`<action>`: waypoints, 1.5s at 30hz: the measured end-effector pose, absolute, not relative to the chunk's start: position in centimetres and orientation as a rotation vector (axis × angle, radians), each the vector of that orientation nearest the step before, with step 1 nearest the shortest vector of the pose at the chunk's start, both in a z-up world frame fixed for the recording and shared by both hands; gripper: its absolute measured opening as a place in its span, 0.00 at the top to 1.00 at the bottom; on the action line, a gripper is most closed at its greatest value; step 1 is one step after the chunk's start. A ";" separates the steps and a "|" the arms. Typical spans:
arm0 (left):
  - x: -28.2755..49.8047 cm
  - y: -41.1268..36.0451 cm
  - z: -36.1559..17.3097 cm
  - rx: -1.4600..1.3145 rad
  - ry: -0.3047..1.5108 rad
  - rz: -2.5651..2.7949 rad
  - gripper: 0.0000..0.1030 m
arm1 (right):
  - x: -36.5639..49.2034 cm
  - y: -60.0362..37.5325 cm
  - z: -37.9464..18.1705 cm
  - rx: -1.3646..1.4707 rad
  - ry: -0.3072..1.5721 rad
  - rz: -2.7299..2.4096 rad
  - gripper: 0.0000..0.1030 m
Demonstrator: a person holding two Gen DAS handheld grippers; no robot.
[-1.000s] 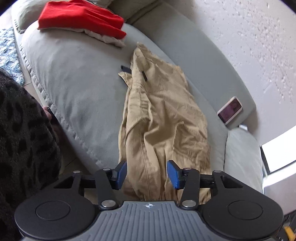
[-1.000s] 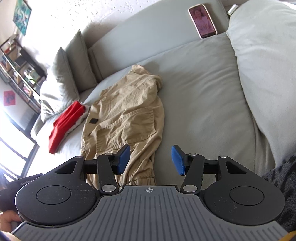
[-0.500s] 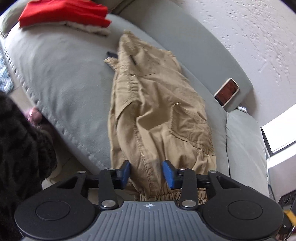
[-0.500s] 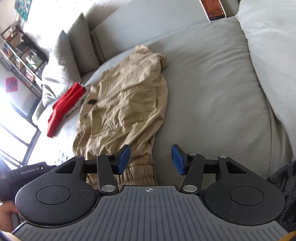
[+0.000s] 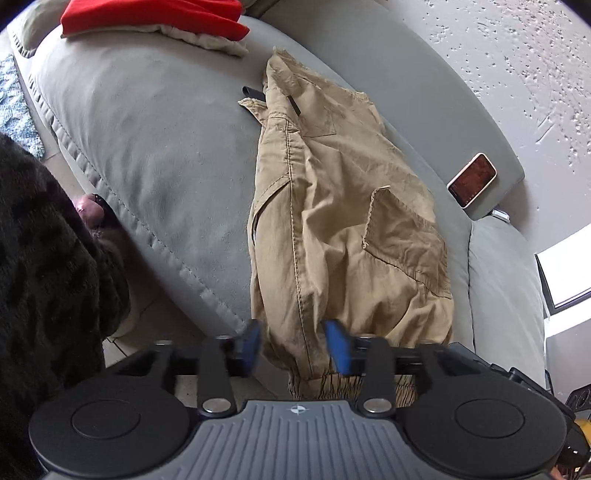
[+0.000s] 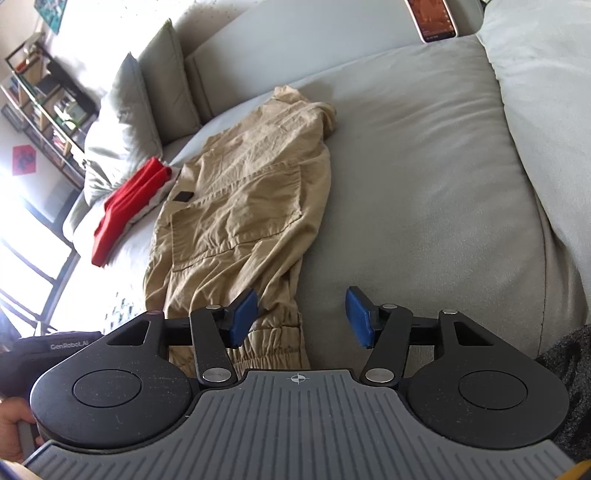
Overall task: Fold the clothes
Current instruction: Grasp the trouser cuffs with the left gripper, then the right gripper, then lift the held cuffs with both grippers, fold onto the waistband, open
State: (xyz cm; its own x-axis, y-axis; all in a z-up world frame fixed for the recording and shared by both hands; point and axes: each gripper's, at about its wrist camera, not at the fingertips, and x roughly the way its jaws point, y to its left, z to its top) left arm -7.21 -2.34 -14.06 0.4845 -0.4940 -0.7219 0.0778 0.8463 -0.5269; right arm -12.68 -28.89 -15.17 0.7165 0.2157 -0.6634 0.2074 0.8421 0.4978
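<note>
Khaki trousers [image 5: 332, 206] lie lengthwise on the grey sofa seat [image 5: 155, 122], their elastic cuffs at the near end hanging by the seat's front edge. My left gripper [image 5: 292, 347] is open, its blue pads on either side of the lower leg fabric just above the cuff. In the right wrist view the same trousers [image 6: 243, 206] stretch away from me, and my right gripper [image 6: 301, 317] is open above the cuff [image 6: 269, 347], its left pad over the cloth and its right pad over bare cushion.
A folded red garment [image 5: 147, 14] rests on a pale one at the far end of the sofa, also visible as a red garment [image 6: 125, 206]. A phone [image 5: 472, 180] lies on the sofa back ledge. Cushions [image 6: 125, 122] lean at the far corner. A person's dark sleeve [image 5: 40, 266] is at left.
My left gripper has opened wider again around the trouser leg after narrowing. The right gripper has come closer to the cuff and stayed open.
</note>
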 end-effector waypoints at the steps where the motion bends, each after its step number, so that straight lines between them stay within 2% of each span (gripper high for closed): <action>1: -7.4 -2.3 -13.8 -0.452 0.993 -0.363 0.40 | -12.7 -29.0 -15.1 0.594 0.785 0.006 0.42; 2: -7.5 -2.3 -13.5 -0.443 0.974 -0.362 0.31 | -12.8 -29.2 -15.1 0.608 0.788 0.007 0.42; 6: -7.8 -2.5 -13.3 -0.416 0.943 -0.431 0.24 | -12.9 -30.1 -14.8 0.672 0.810 0.030 0.42; 11: -7.6 -2.7 -14.9 -0.420 0.976 -0.504 0.24 | -11.7 -30.4 -15.2 0.643 0.935 0.135 0.42; 21: -6.1 -2.1 -17.5 -0.600 0.970 -0.577 0.24 | -11.5 -31.6 -16.1 0.724 0.932 0.197 0.42; 29: -5.3 -7.4 -18.1 -0.342 0.959 -0.640 0.29 | -9.6 -30.6 -17.5 0.732 0.919 0.279 0.43; 30: -5.2 -7.6 -18.0 -0.320 0.964 -0.636 0.34 | -9.4 -30.1 -17.5 0.700 0.922 0.280 0.44; 31: -5.1 -7.6 -17.8 -0.308 0.971 -0.634 0.39 | -9.3 -29.7 -17.5 0.668 0.925 0.281 0.50; 33: -5.1 -7.0 -17.2 -0.339 0.995 -0.654 0.65 | -9.3 -28.8 -17.1 0.585 0.933 0.244 0.66; 36: -5.2 -6.2 -15.9 -0.390 1.043 -0.686 0.80 | -9.8 -28.6 -16.5 0.627 0.943 0.207 0.73; 40: -5.3 -4.9 -14.5 -0.549 1.166 -0.685 0.84 | -11.2 -29.3 -15.2 0.753 0.954 0.186 0.79; 45: -5.1 -4.4 -16.6 -0.731 1.368 -0.625 0.85 | -13.3 -30.4 -13.8 0.912 0.976 0.148 0.80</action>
State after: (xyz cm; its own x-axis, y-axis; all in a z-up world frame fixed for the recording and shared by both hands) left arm -5.14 -4.38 -16.59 0.1094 -0.7656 -0.6340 -0.0216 0.6358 -0.7715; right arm -13.31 -30.44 -13.83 0.5819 0.4895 -0.6495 0.2747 0.6334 0.7234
